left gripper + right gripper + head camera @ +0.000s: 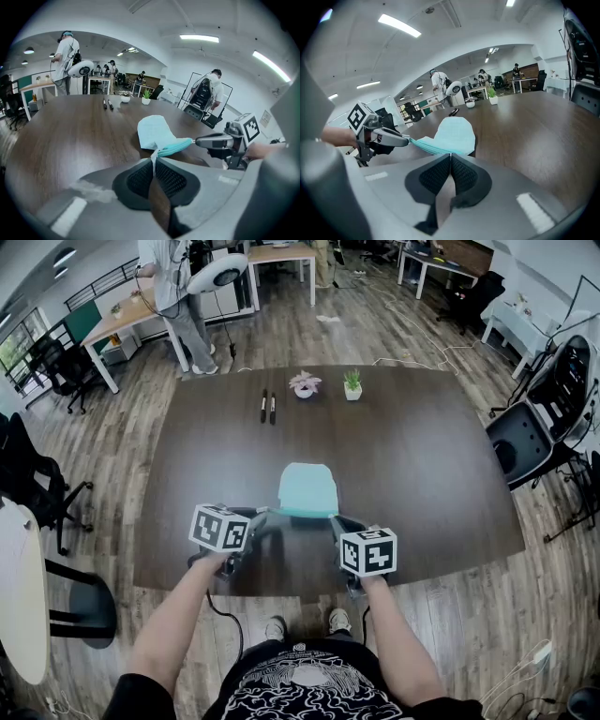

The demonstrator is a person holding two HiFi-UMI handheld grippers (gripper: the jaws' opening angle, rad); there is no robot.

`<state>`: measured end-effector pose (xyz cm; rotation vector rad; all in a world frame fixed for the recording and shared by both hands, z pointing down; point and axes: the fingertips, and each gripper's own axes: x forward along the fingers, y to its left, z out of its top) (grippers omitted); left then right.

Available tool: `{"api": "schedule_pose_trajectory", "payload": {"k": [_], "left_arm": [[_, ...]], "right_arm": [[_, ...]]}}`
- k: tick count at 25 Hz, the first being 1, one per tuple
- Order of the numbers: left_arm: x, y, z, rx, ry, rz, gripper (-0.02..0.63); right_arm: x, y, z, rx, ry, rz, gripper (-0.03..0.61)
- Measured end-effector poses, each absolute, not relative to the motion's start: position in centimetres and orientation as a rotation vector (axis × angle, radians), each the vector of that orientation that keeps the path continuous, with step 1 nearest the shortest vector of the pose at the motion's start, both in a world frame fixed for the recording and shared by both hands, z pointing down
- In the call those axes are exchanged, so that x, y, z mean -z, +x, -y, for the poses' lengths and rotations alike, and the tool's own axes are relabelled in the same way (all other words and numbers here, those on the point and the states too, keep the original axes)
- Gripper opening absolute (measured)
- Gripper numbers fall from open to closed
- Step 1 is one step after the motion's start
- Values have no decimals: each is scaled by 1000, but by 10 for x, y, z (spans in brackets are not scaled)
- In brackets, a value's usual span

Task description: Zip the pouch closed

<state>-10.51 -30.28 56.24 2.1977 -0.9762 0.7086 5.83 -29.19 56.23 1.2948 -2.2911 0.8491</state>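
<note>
Pale blue pouch [307, 488], six o'clock side of worktop [422, 456]. At its nine o'clock end left tool [263, 515] pinched onto it; right tool [337, 520] clamps three o'clock end.

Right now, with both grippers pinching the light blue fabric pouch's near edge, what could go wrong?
The left gripper holds only a thin pale tab; a pull could free it. The light blue fabric pouch is soft, so its teal zipper edge could buckle and jam when the right gripper pulls.
</note>
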Motion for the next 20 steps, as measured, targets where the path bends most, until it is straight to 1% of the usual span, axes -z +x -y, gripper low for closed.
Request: {"api": "schedule_pose_trajectory", "payload": {"k": [9,17,20], "left_arm": [[-580,-97,288,-825,2199,923,29],[-594,-98,278,-850,2184,915,32],[-594,-99,279,-846,2185,918,47]], "right_arm": [[-578,64,290,-830,1300,2215,9],[-592,64,282,-812,1298,2191,11],[-592,66,284,-808,1307,2181,15]]}}
